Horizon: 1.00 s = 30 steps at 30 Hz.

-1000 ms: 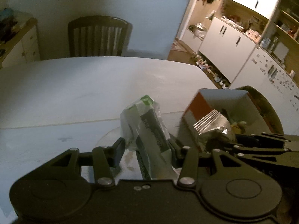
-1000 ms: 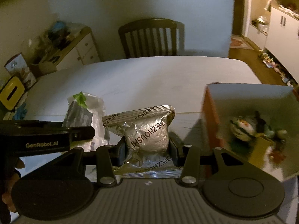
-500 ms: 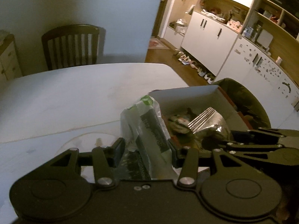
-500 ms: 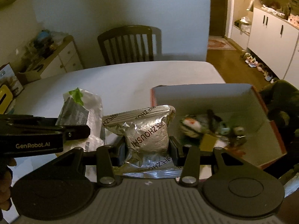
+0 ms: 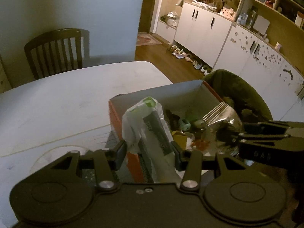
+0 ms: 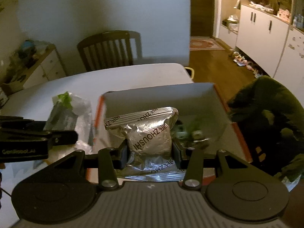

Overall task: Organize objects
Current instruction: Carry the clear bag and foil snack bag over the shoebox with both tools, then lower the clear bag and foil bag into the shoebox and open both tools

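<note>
- Left tongs [image 5: 148, 150] clench a crinkly clear plastic packet [image 5: 147, 125].
- Right tongs [image 6: 150, 150] clench a creased foil pouch [image 6: 148, 133] above the orange-sided box [image 6: 205, 93].
- Smooth white counter [image 5: 57, 102]; slatted wooden chair [image 6: 108, 49] at its far edge.

Small items [image 6: 191, 131] inside the box [image 6: 161, 93] are blurred, unidentifiable.

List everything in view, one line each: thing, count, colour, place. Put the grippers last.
Silver foil packet: 1, silver with dark lettering, over the box.
Clear plastic packet: 1, clear with green top, at the box's near left wall.
Box: 1, orange outside, pale inside, on the table's right end.
Small items in box: several, mixed colours, blurred.
Table: 1, white.
Chair: 1, dark wood, behind the table.
Left hand-held gripper: 1, black, clamping the plastic packet.
Right hand-held gripper: 1, black, clamping the foil packet.
</note>
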Motion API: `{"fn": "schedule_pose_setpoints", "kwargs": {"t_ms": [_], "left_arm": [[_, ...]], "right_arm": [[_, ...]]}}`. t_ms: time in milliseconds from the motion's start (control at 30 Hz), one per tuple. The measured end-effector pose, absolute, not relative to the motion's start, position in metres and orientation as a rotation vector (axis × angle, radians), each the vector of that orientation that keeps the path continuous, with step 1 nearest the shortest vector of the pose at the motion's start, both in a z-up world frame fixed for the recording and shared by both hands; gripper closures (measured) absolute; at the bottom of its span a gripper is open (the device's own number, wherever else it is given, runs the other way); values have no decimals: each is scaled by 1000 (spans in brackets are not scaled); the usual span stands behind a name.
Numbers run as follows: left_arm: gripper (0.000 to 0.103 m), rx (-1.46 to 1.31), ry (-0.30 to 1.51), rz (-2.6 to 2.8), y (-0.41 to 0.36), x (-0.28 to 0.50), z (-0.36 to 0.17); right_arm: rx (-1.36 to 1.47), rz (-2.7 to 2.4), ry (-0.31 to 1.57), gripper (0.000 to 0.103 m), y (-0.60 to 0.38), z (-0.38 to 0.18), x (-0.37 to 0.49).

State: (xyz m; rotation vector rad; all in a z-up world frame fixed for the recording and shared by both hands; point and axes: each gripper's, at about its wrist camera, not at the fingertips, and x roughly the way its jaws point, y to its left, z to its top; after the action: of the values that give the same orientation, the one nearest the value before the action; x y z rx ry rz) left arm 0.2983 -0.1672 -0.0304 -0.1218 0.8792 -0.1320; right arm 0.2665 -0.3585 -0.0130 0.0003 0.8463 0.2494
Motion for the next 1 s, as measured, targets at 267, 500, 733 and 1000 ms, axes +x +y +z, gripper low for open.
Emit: {"fn": "schedule_pose_setpoints", "kwargs": {"t_ms": [267, 500, 733, 1000], "left_arm": [[55, -95, 924, -142, -194, 320, -44], [55, -50, 945, -122, -214, 343, -58], [55, -18, 959, -103, -222, 375, -64], [55, -3, 999, -100, -229, 406, -79]], "right_arm": [[-6, 174, 849, 58, -407, -23, 289], [-28, 183, 860, 58, -421, -35, 316], [-67, 220, 904, 58, -414, -57, 342], [-144, 261, 966, 58, -402, -91, 349]]}}
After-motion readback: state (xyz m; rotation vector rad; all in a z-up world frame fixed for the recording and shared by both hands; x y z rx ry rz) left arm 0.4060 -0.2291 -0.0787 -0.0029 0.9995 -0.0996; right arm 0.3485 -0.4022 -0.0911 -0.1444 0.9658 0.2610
